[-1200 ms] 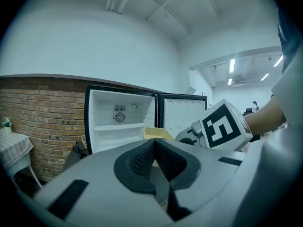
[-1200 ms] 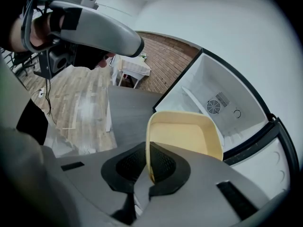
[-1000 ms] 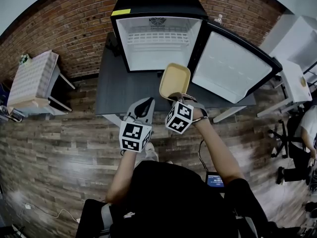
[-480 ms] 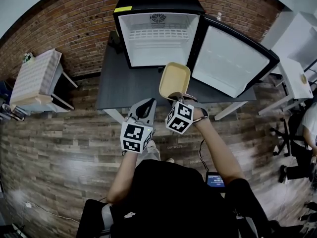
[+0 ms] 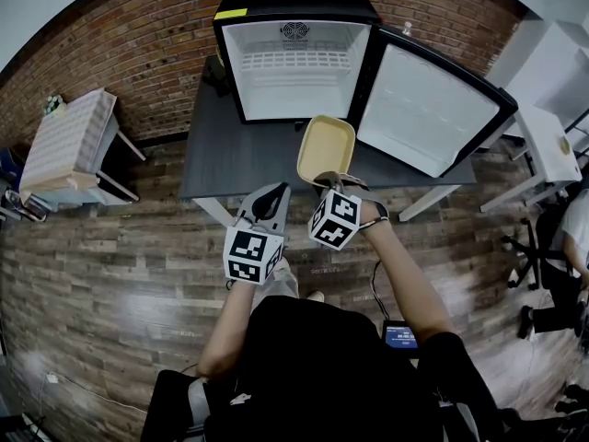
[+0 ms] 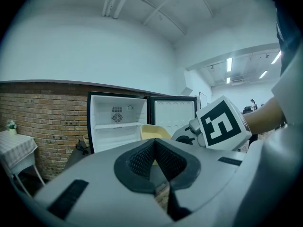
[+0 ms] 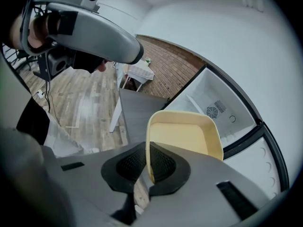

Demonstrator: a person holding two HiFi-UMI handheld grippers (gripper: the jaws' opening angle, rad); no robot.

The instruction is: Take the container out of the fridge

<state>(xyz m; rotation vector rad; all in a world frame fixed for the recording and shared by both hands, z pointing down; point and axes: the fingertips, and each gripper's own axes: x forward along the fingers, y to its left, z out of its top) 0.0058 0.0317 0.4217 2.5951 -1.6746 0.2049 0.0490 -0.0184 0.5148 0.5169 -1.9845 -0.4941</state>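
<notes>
Head view. Holds the yellow container by its near rim in the right tongs, above the dark worktop and in front of the open fridge, fully outside the cabinet. Differs little from a second ago: shifts fridge and worktop only a touch in the picture, with the same grip and the same spot beside the left tongs.

Left gripper view. Shows the left tongs pressed together at the tips, gripping nothing. Beyond them, catches the container in front of the bare fridge.

Right gripper view. Shows the right tongs clamped tight on the thin wall of the container, nearly closed.

Judged from this: removal as good as done. Leaves, at most, setting down on the worktop and perhaps swinging the door shut.
</notes>
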